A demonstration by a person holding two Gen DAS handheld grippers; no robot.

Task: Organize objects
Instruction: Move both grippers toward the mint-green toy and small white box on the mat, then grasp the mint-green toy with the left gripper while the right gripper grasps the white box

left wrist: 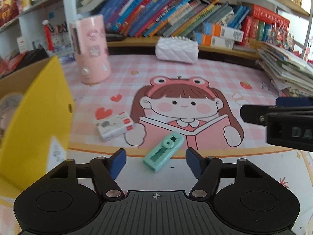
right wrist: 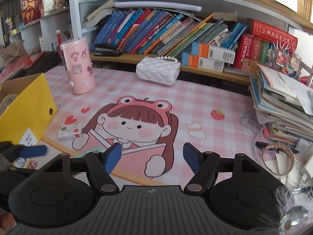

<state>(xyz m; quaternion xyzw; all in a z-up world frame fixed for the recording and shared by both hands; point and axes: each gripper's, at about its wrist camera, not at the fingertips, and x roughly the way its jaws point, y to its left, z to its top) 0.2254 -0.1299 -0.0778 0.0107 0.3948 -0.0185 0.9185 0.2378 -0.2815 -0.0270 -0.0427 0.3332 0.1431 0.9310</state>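
A mint-green plastic gadget with a toothed slot lies slanted on the pink cartoon desk mat. It lies between the blue pads of my left gripper, which stands open around it without touching it. A small white box with red labels lies on the mat to its left, also seen in the right wrist view as the white box. My right gripper hovers open over the mat's drawing with nothing between its fingers. In the left wrist view, one of the right gripper's fingers reaches in from the right edge.
A yellow cardboard box stands open at the left. A pink cylinder holder and a white quilted purse stand at the back. A stack of books, a tape roll and rubber bands lie at the right.
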